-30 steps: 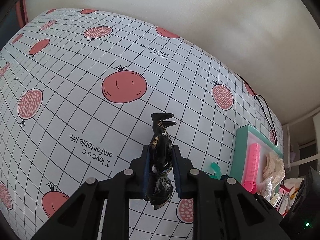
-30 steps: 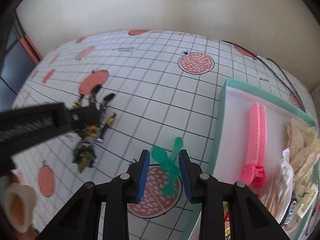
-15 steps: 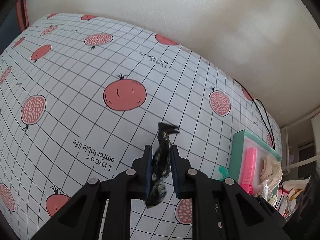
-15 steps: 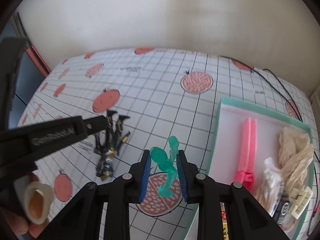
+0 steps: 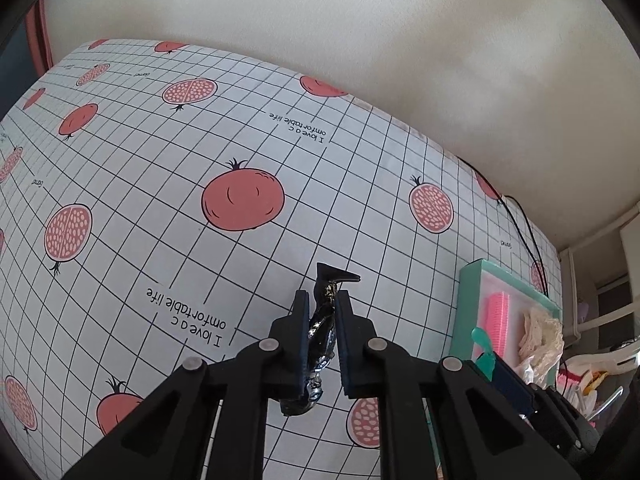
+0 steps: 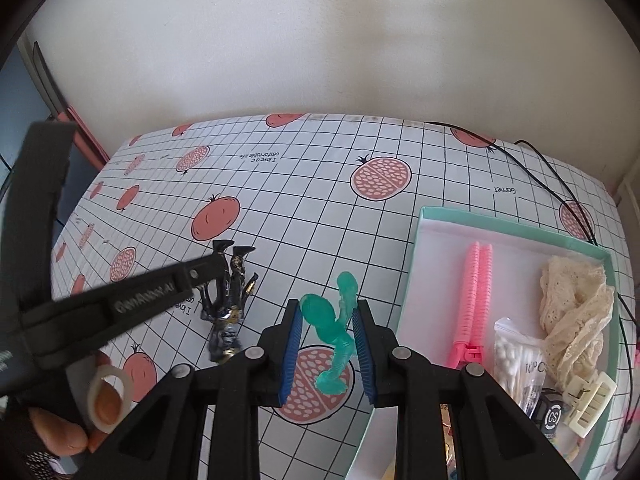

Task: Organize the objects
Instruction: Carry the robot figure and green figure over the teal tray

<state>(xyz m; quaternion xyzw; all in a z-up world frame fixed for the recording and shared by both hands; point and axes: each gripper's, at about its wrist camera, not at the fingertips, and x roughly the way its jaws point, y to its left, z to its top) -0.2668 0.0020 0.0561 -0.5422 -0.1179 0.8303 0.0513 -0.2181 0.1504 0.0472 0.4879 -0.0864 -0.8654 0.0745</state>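
Note:
My left gripper [image 5: 323, 300] is shut on a black and gold toy figure [image 5: 320, 332], held above the pomegranate-print tablecloth [image 5: 160, 184]. The figure also shows in the right wrist view [image 6: 230, 300], legs pointing away. My right gripper [image 6: 328, 312] is shut on a translucent green toy figure [image 6: 332, 332], held above the cloth just left of the mint-green box [image 6: 424, 216]. The green figure's tip shows in the left wrist view [image 5: 482, 344].
The mint-green box [image 5: 466, 280] at the right holds a pink zipper [image 6: 474, 288], cream lace [image 6: 576, 312], a bag of cotton swabs [image 6: 512, 364] and small items. A black cable [image 6: 552, 172] runs along the far right of the table by the wall.
Both grippers have risen with their figures, lifting them off the cloth. The table looks farther away in both views.

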